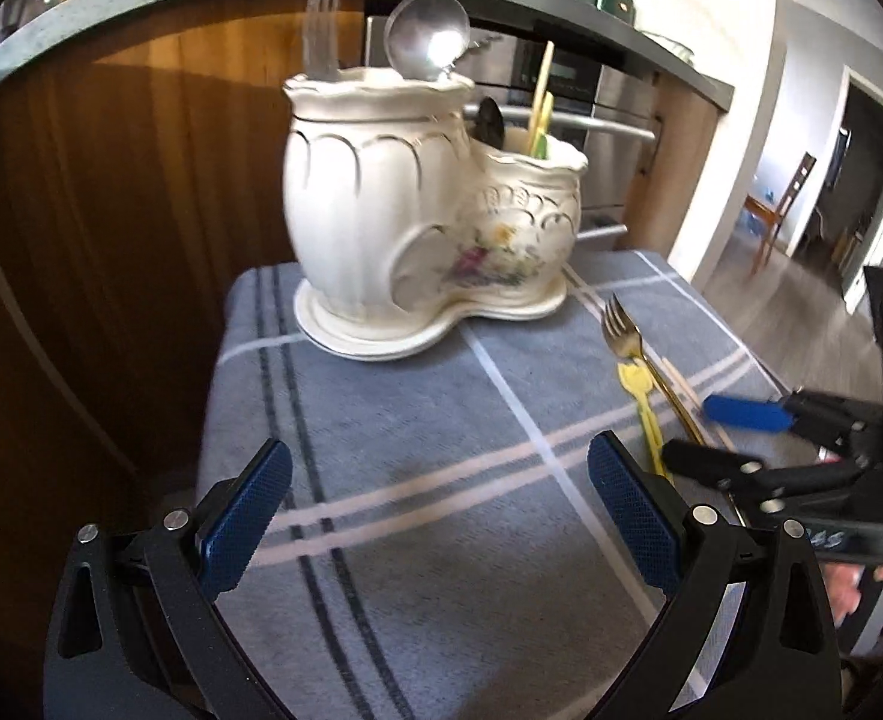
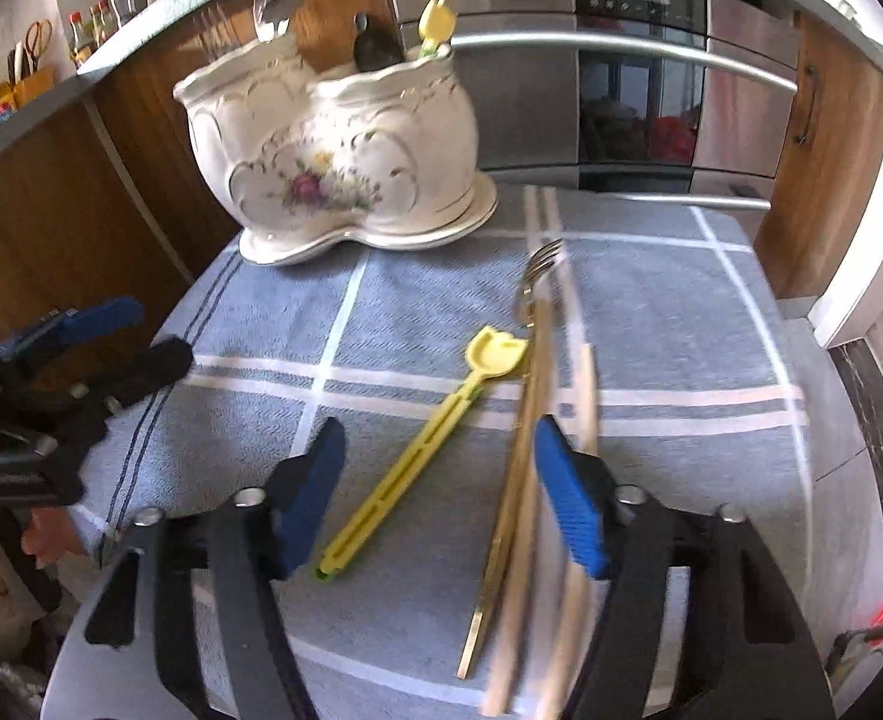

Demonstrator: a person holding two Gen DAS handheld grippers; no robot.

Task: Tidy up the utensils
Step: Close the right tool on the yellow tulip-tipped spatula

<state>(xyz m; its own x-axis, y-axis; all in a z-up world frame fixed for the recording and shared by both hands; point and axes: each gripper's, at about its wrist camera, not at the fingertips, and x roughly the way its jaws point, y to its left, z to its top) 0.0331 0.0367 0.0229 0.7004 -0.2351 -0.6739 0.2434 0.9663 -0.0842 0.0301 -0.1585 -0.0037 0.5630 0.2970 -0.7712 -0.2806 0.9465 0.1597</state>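
Now, the scene line by line:

Holder: the ceramic utensil holder (image 2: 333, 144) stood at about 11 o'clock on the blue checked cloth (image 2: 651, 312); it looked heavy and fragile, with two compartments.
Loose utensils: three kinds lay at about 1 o'clock from the right gripper (image 2: 438, 495): one gold fork (image 2: 534, 324), one yellow plastic spoon (image 2: 423, 438), and wooden chopsticks (image 2: 585, 396), probably two, though blur hid the count.
Handling of the fork: stiff, thin, smooth metal, likely slippery; I would take it at the middle of the handle.
Handling of the spoon: light, stiff plastic with a slotted handle, easy to pinch at mid-handle.
Handling of the chopsticks: light wood, apt to roll apart.
Right gripper: half open, the pads pressed on nothing; the fork handle lay beside the right pad.
Left gripper (image 1: 438, 516): wide open and empty, over bare cloth.
Already in the holder: one large spoon (image 1: 426, 39), one fork (image 1: 321, 30), and some smaller pieces.
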